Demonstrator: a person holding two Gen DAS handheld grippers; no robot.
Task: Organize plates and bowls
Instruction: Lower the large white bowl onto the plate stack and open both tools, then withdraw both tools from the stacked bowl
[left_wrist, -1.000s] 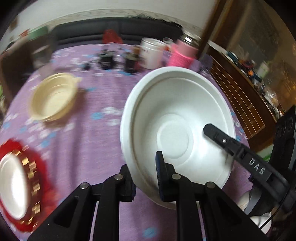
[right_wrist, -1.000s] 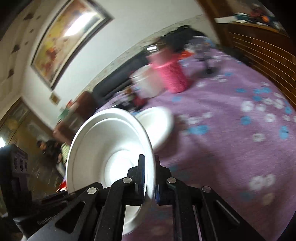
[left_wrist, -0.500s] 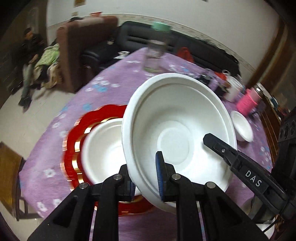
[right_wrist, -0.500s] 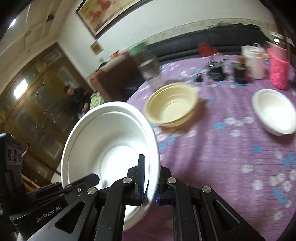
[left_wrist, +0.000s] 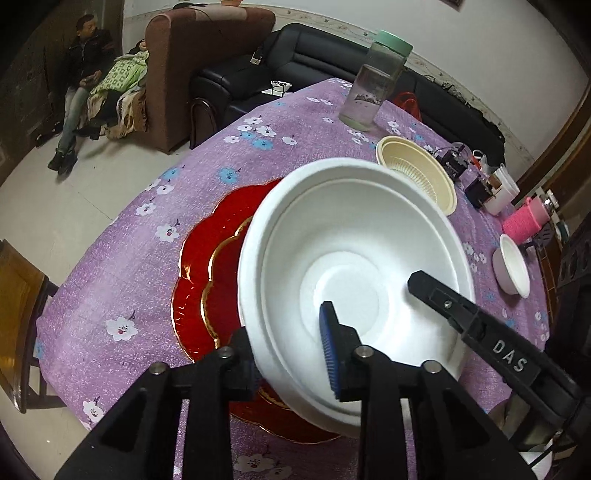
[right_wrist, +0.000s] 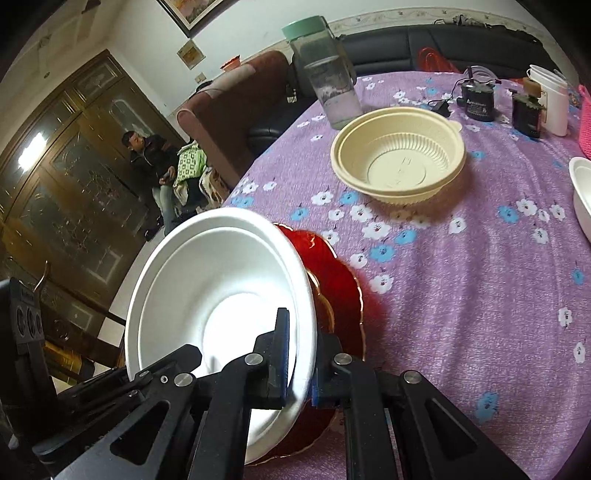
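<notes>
Two grippers, left gripper (left_wrist: 291, 354) and right gripper (right_wrist: 299, 360), clamping white bowl (left_wrist: 354, 266) rim, over red plate (left_wrist: 214, 266)

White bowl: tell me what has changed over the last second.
The white bowl, gripped at its rim by both tongs, left and right, was carried from the table's far side to over the red plate, covering the bowl already there. Both grips are unchanged; the cream bowl stayed put.
</notes>
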